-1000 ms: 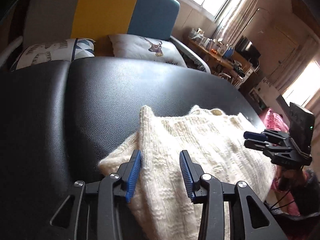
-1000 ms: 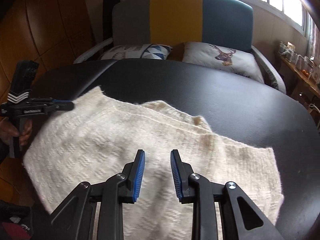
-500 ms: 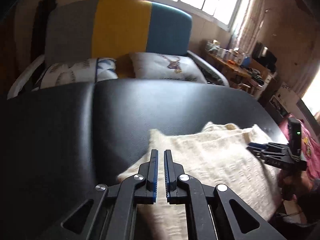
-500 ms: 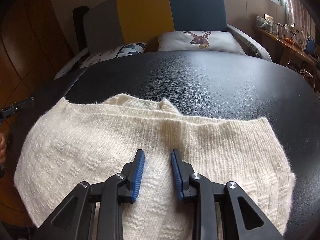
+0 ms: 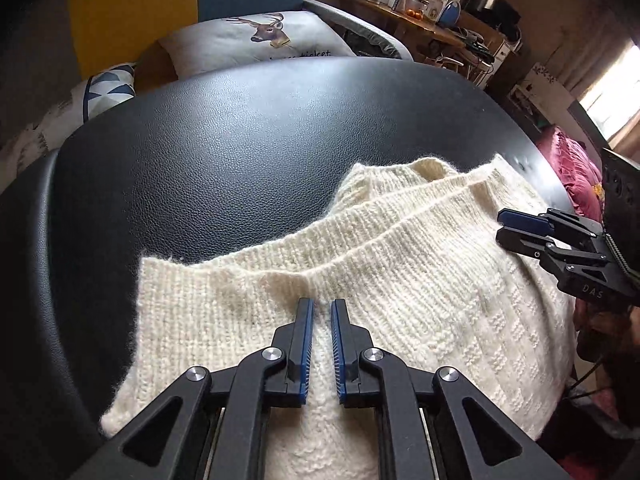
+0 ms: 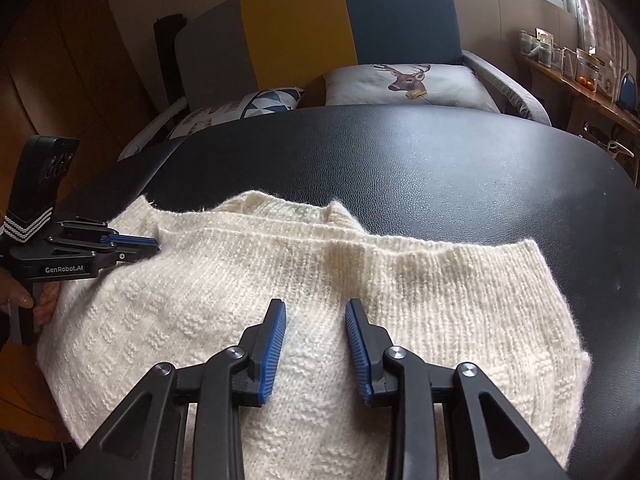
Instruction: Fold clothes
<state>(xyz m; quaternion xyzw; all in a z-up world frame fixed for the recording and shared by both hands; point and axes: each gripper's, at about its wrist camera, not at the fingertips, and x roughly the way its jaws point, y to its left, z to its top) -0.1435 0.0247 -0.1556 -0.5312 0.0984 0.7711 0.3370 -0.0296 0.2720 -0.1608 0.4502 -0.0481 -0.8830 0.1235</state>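
A cream knit sweater (image 5: 400, 300) lies folded on the black leather table (image 5: 240, 160), with its ribbed edges towards the far side. My left gripper (image 5: 322, 304) hovers over the sweater's middle, just short of the ribbed edge. Its jaws are shut with only a thin gap and no fabric is pinched between them. In the right wrist view it (image 6: 154, 246) sits at the sweater's left side. My right gripper (image 6: 316, 304) is over the sweater (image 6: 440, 300) with its jaws opening. Knit shows between the pads but they do not press on it. The left wrist view shows that gripper (image 5: 502, 226) at the sweater's right edge.
Behind the table (image 6: 440, 168) stands a sofa with a grey, yellow and teal back (image 6: 296, 28), a deer pillow (image 6: 408, 80) and a patterned pillow (image 6: 256, 106). A cluttered wooden shelf (image 5: 420, 28) runs along the right wall. Pink cloth (image 5: 576, 168) lies beyond the table's right edge. A hand (image 6: 40, 300) holds the left gripper's handle.
The left gripper's jaws went from wide open to shut, and it then swung across over the sweater's middle. The right gripper's jaws spread a little wider.
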